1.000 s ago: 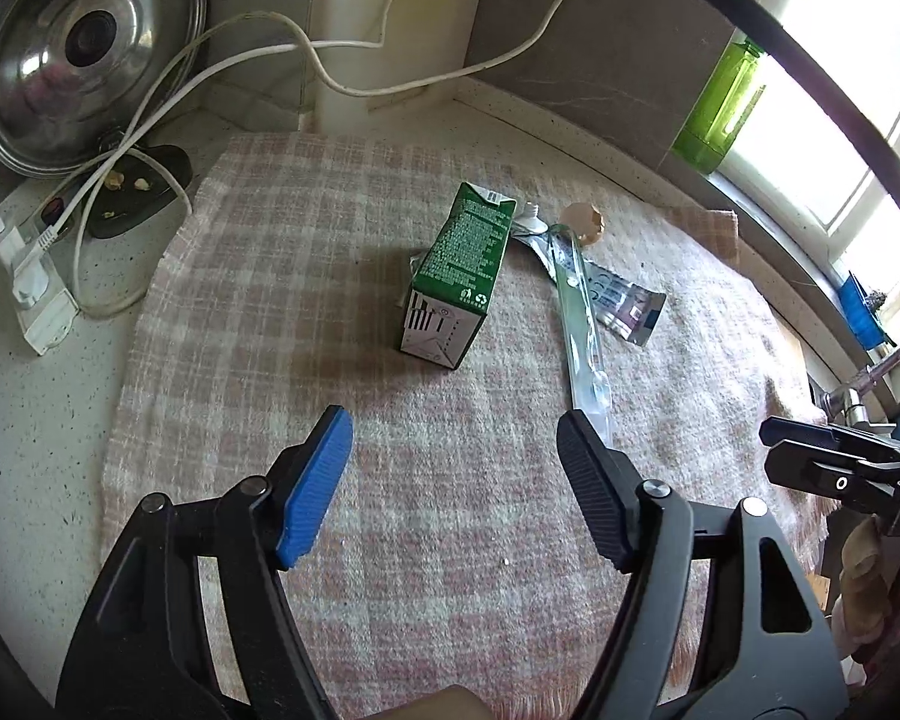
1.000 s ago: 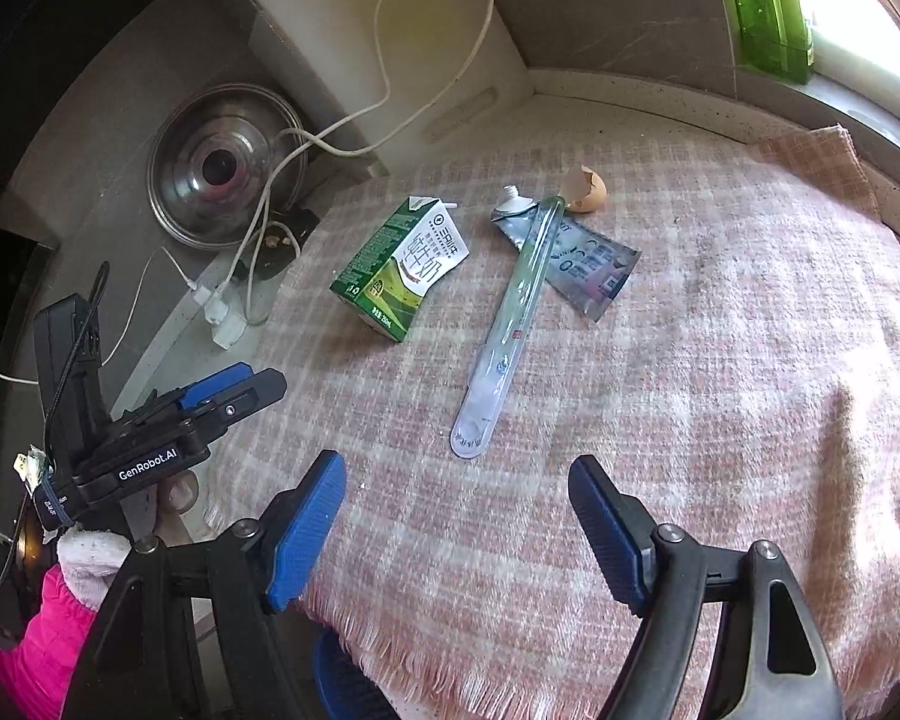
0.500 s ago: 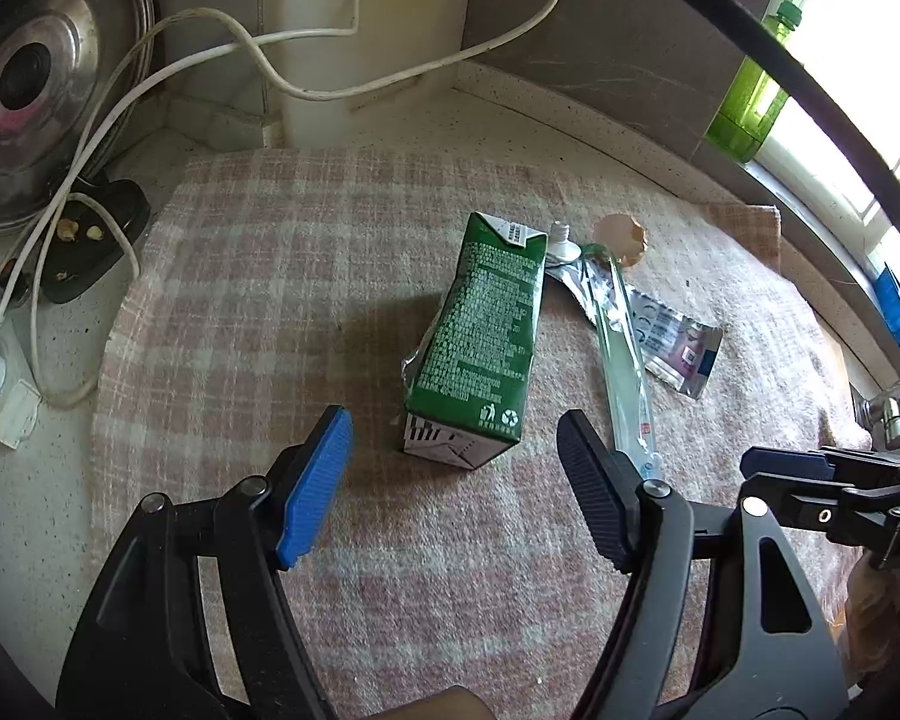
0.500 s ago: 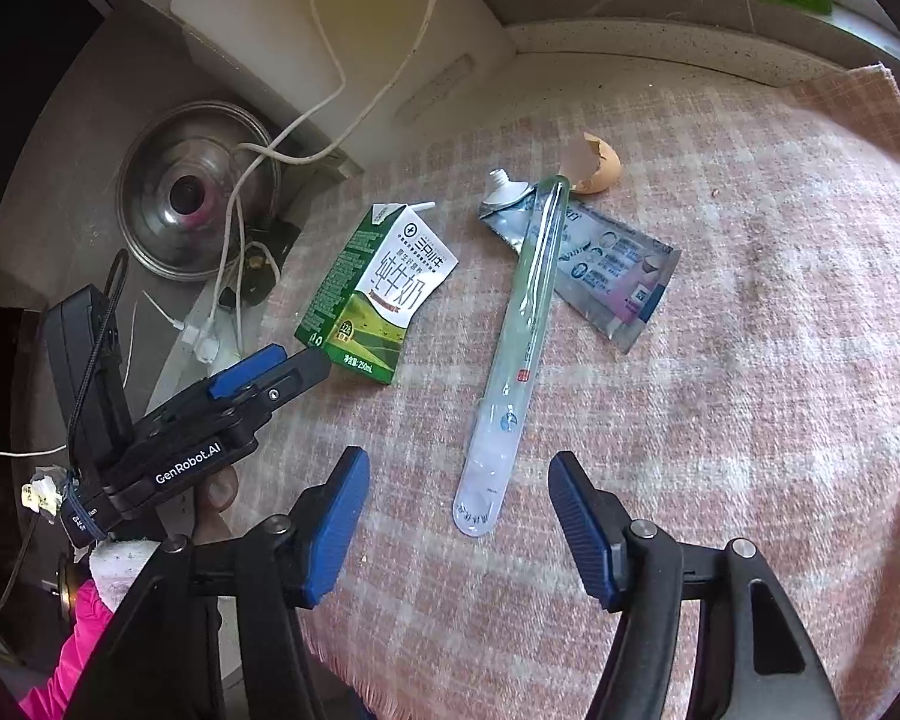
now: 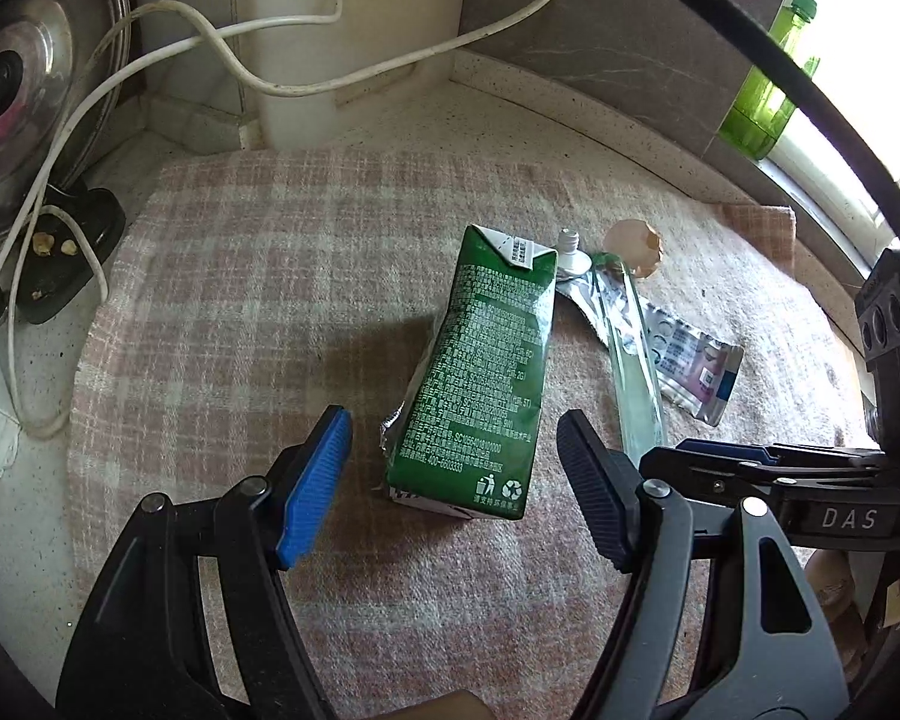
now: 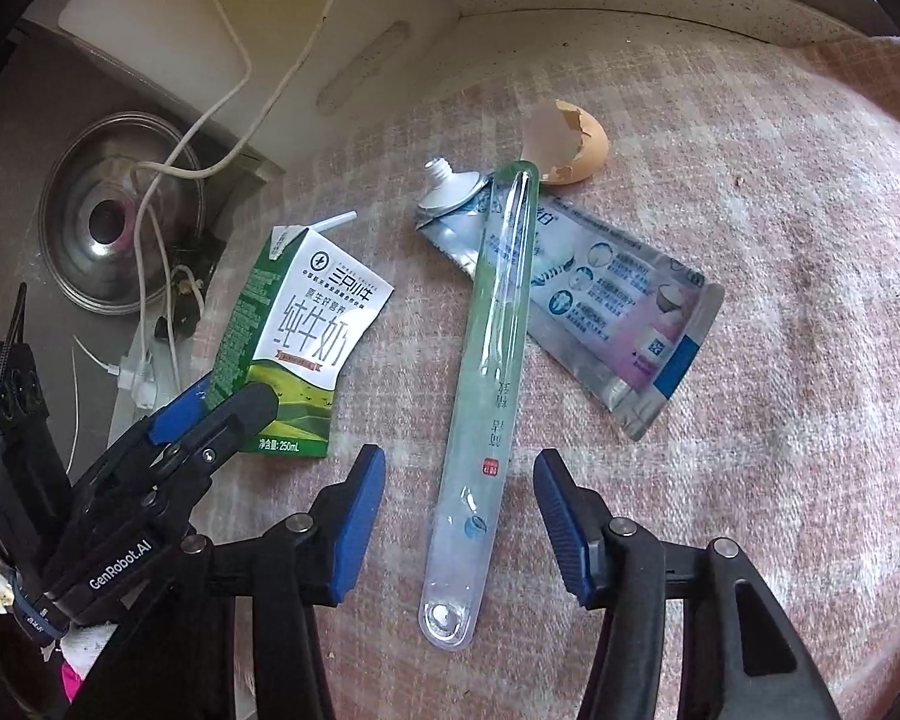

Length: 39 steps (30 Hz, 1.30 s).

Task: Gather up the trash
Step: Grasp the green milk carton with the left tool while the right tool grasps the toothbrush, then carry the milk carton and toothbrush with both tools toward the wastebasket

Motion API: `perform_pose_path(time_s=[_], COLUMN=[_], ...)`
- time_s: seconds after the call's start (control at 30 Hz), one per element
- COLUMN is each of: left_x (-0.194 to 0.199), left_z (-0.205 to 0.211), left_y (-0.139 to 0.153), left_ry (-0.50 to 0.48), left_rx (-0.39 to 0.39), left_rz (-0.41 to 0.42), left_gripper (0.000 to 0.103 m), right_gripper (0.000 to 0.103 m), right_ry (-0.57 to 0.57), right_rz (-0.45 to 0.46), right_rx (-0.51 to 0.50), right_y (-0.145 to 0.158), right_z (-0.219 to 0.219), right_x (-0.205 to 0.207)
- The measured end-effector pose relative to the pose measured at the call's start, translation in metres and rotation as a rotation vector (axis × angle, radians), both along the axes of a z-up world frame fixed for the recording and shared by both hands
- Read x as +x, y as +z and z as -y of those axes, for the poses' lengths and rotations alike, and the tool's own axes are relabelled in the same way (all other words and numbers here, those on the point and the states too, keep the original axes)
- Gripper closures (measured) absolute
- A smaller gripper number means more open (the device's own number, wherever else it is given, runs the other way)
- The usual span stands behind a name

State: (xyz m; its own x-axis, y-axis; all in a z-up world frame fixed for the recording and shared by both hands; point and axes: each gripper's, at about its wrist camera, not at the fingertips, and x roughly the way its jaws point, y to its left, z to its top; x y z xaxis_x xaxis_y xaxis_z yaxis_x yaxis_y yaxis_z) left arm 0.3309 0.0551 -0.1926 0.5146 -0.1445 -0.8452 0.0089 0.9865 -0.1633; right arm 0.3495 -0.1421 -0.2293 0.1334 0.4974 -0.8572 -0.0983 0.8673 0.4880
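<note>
Grippers came lower and nearer than a second ago. Your left gripper (image 5: 453, 462) stays wide open, milk carton (image 5: 480, 372) now between its pads, untouched. Your right gripper (image 6: 459, 516) has just been closing; clear plastic tube (image 6: 480, 384) lies between its jaws, not yet pinched.

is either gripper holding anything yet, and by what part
Nothing is held. The left gripper straddles the milk carton, the right gripper the clear toothbrush case, pads not touching.
</note>
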Motion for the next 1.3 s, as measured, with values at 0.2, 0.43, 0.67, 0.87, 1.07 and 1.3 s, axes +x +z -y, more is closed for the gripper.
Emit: perform_pose_path(time_s=[0.2,0.43,0.67,0.87,1.07,1.3], left_x=[0.000,-0.004,-0.012,-0.027,-0.050,-0.085], left_z=[-0.004,-0.005,0.000,0.001,-0.005,-0.006], left_y=[-0.009,-0.004,0.002,0.004,0.011,0.018], left_ry=[0.011,0.019,0.014,0.001,0.009,0.008], left_rx=[-0.020,-0.031,-0.021,-0.003,0.009,0.016], left_rz=[-0.011,0.010,0.043,0.057,0.081,0.105], left_gripper=[0.033,0.057,0.062,0.062,0.062,0.063], right_gripper=[0.058,0.085,0.091,0.100,0.102,0.102], right_ry=[-0.004,-0.004,0.003,0.005,0.018,0.003], right_rz=[0.009,0.027,0.047,0.068,0.087,0.081], right_rx=[-0.041,-0.072,-0.053,-0.037,-0.014,0.025], right_y=[-0.009,-0.009,-0.003,0.006,0.013,0.018], right_z=[-0.011,-0.015,-0.006,-0.002,0.007,0.023], right_x=[0.000,-0.002,-0.010,-0.016,-0.028,-0.051])
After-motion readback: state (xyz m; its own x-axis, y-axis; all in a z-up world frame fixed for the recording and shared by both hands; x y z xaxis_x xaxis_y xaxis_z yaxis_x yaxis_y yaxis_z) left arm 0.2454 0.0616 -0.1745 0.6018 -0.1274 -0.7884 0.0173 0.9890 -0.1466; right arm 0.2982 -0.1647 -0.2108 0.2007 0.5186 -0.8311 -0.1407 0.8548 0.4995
